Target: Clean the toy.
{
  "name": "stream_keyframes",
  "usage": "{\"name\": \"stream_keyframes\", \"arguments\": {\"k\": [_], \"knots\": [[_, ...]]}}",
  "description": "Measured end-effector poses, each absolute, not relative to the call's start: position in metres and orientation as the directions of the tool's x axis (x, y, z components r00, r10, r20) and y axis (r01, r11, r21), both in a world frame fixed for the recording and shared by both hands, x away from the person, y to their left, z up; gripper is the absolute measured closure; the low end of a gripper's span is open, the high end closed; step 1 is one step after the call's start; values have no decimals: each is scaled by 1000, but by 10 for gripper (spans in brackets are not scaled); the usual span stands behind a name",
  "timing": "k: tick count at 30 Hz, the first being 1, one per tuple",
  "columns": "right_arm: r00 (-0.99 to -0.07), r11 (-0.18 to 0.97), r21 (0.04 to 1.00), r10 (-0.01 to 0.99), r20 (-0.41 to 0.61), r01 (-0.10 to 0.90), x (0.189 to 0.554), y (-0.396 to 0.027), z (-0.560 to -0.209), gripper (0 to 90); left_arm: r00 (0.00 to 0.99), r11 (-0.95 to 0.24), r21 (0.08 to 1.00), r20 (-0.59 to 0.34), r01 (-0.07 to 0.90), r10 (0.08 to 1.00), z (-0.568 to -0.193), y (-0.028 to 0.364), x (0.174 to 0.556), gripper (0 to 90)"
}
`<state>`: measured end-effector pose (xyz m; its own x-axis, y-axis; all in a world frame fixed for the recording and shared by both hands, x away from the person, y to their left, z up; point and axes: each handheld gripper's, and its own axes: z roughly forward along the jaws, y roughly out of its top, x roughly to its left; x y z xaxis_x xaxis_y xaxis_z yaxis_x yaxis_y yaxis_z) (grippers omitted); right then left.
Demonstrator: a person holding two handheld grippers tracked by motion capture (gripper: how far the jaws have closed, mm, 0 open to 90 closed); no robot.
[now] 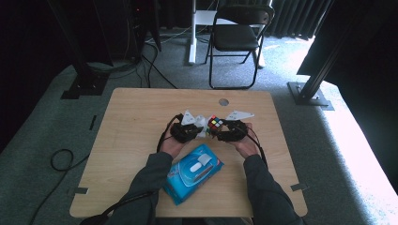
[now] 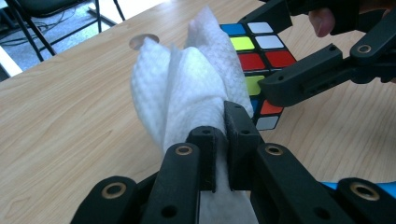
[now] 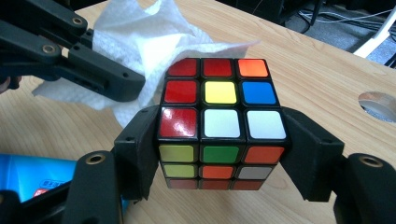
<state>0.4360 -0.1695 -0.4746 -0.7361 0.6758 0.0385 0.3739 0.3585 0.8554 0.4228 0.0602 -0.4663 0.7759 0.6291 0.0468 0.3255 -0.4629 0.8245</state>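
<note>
I see a light wooden worktop (image 1: 131, 136) with rounded corners and a round hole (image 1: 224, 101) near its far edge, standing on grey carpet (image 1: 42, 122). Beyond it are a black folding chair (image 1: 237, 37), dark curtains and loose cables on the floor. My left claw (image 2: 223, 140) is pinched on a bunched white tissue (image 2: 187, 88), raised at mid-worktop. My right claw (image 3: 219, 140) clamps a colour cube (image 3: 219, 116) by two opposite sides, just beside the tissue, which touches one face. A blue wipes pack (image 1: 193, 172) lies near the front edge, between my sleeves.
</note>
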Motion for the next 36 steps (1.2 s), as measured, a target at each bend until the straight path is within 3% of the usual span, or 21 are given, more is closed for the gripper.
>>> {"name": "stream_keyframes", "arguments": {"k": [24,36], "knots": [[-706,296,876,704,70,382,439,-169,-468,345,847,-573,782,113,247,519,-474,32,410,843],[-709,304,871,702,68,385,439,-170,-468,346,841,-559,790,108,251,530,-472,33,412,842]]}}
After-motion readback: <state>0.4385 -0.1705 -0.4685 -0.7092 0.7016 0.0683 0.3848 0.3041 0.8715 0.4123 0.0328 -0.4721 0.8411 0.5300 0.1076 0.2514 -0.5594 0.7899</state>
